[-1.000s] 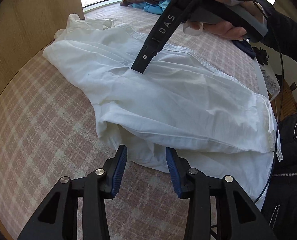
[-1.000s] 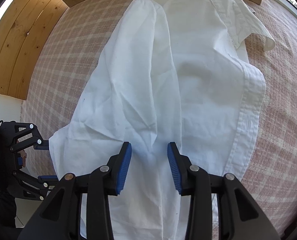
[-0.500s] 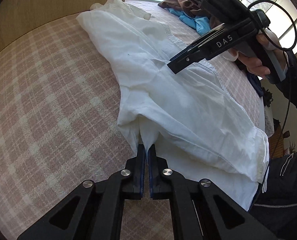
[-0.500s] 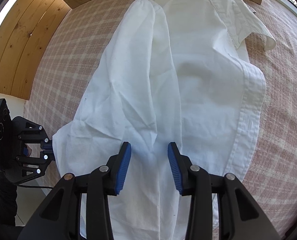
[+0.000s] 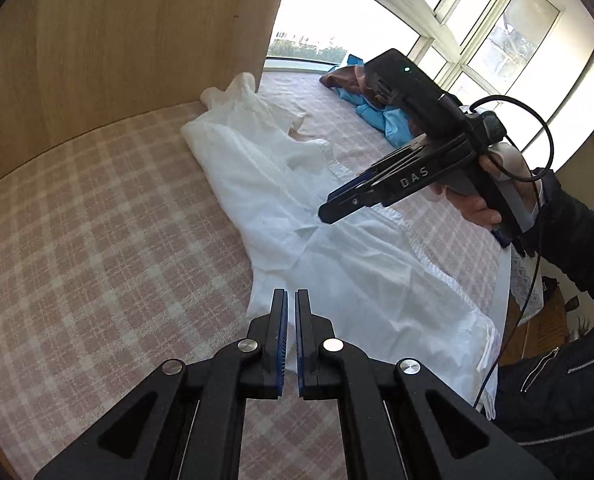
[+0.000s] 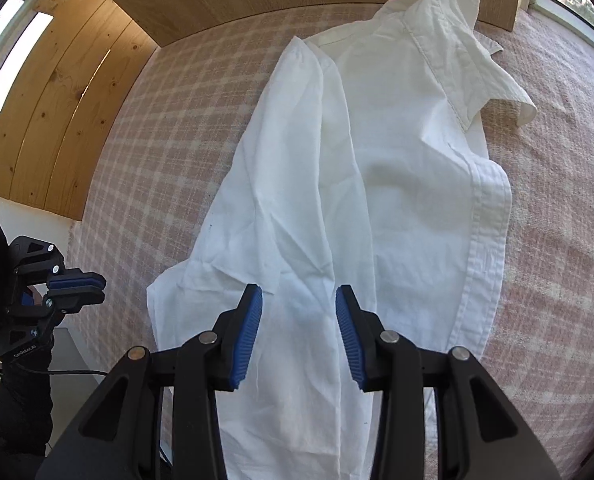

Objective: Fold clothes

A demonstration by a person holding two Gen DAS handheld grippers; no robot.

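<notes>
The left gripper (image 5: pixel 291 300), open a second ago, has been closed near the shirt's (image 5: pixel 361 280) hem and lifted clear of the bedspread (image 5: pixel 97 220). The right gripper (image 6: pixel 299 308) has been raised slightly.

A pink-and-white checked blanket (image 5: pixel 97 240) is covering the bed, a wooden headboard (image 5: pixel 117 40) is rising behind it, blue and brown garments (image 5: pixel 361 96) are lying heaped near the sunlit window (image 5: pixel 477 20), and pine wall panelling (image 6: pixel 57 112) is catching daylight
</notes>
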